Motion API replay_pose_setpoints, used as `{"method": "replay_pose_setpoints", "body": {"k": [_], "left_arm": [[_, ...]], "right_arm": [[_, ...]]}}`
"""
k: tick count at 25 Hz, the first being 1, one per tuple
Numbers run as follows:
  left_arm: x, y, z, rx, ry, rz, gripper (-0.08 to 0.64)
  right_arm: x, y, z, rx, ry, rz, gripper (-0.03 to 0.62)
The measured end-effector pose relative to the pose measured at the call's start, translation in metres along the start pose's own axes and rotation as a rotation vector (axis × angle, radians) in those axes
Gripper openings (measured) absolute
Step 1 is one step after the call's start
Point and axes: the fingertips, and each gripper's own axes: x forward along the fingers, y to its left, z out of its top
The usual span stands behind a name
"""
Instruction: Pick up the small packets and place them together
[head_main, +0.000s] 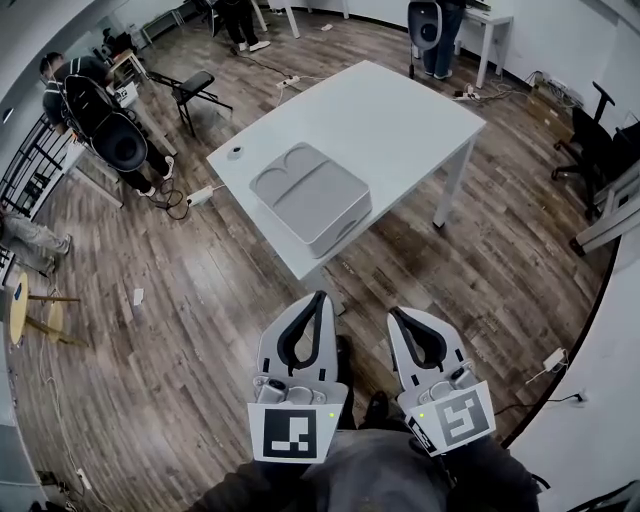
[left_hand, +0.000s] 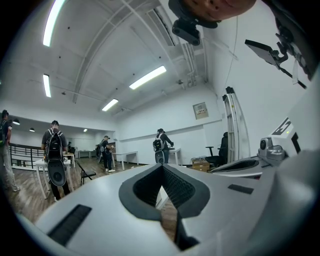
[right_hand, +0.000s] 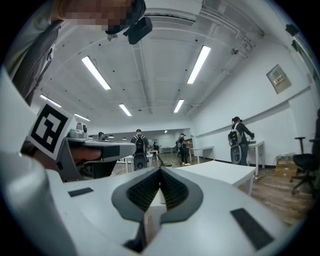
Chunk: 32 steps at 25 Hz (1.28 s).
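Hovering tools: my left tool (head_main: 318, 298) and right tool (head_main: 396, 316), both closed, empty.
Surface (head_main: 400, 110): white, grey tray (head_main: 310, 195) on it.

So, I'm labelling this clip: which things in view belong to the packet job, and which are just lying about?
Job: left gripper, right gripper, jaws shut; white rectangular table; probably the grey moulded tray on it. No packets visible.
Lying about: black folding chair; white power strip on the floor.
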Motion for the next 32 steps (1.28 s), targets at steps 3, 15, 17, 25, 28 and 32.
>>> {"method": "replay_pose_setpoints", "body": {"k": [3,15,17,25,28,32], "left_arm": [[0.007,0.011,-0.006,-0.019,0.000,0.009,0.000],[0.061,0.047,-0.032,-0.045,0.049,-0.033,0.000],[0.072,0.052,-0.037,-0.043,0.062,-0.046,0.000],[0.117,0.083,-0.047,-0.060,0.060,-0.088,0.000],[0.130,0.091,-0.049,-0.066,0.066,-0.118,0.000],[0.147,0.099,-0.048,-0.066,0.041,-0.167,0.000]], "right_arm": [[0.014,0.000,-0.005,-0.004,0.014,0.008,0.003],[0.078,-0.018,-0.026,0.027,0.071,-0.018,0.003],[0.089,-0.024,-0.028,0.033,0.078,-0.027,0.003],[0.147,-0.041,-0.029,0.032,0.089,-0.059,0.003],[0.168,-0.041,-0.023,0.019,0.089,-0.067,0.003],[0.193,-0.044,-0.012,-0.001,0.078,-0.081,0.003]]}}
